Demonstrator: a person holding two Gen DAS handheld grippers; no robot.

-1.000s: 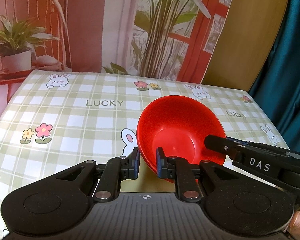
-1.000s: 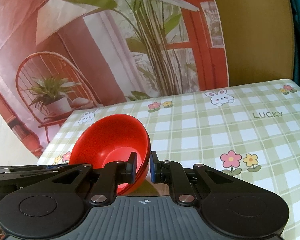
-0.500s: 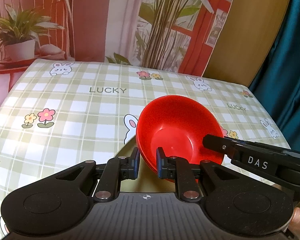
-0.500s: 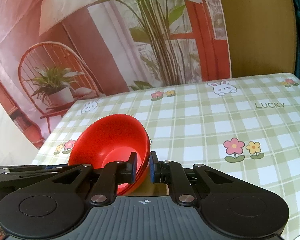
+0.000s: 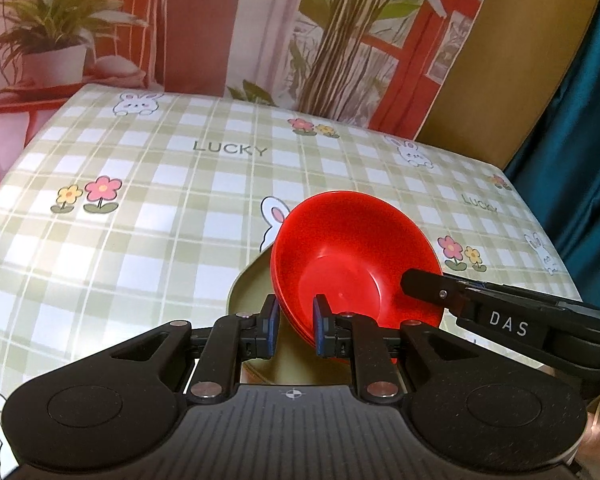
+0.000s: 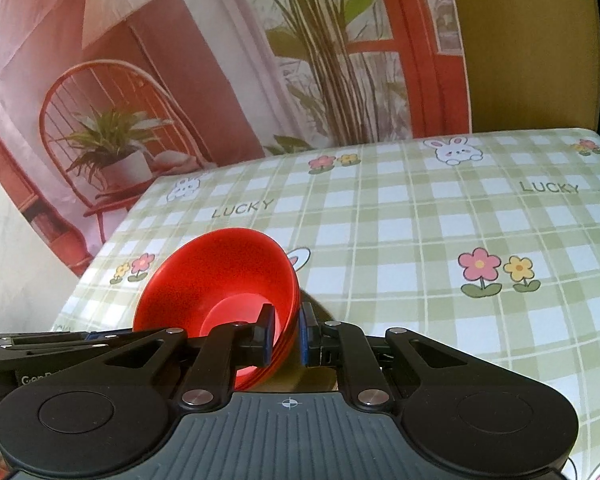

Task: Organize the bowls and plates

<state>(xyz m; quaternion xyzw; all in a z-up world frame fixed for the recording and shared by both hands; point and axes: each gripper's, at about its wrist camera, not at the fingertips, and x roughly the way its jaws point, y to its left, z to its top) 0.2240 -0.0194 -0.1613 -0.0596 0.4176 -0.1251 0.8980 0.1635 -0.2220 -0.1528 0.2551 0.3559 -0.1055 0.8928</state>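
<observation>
A stack of red bowls is held tilted between both grippers, just above an olive-green plate on the table. My left gripper is shut on the stack's near-left rim. My right gripper is shut on the opposite rim of the red bowls; its black finger also shows in the left wrist view. The plate is mostly hidden under the bowls; a dark edge of it shows in the right wrist view.
The table wears a green-checked cloth with rabbits, flowers and "LUCKY" print. A printed backdrop hangs behind the far edge. A teal curtain is at the right.
Both grippers have carried the bowls toward the near side and lower, and the olive plate has come into view beneath them. The grips are unchanged.
</observation>
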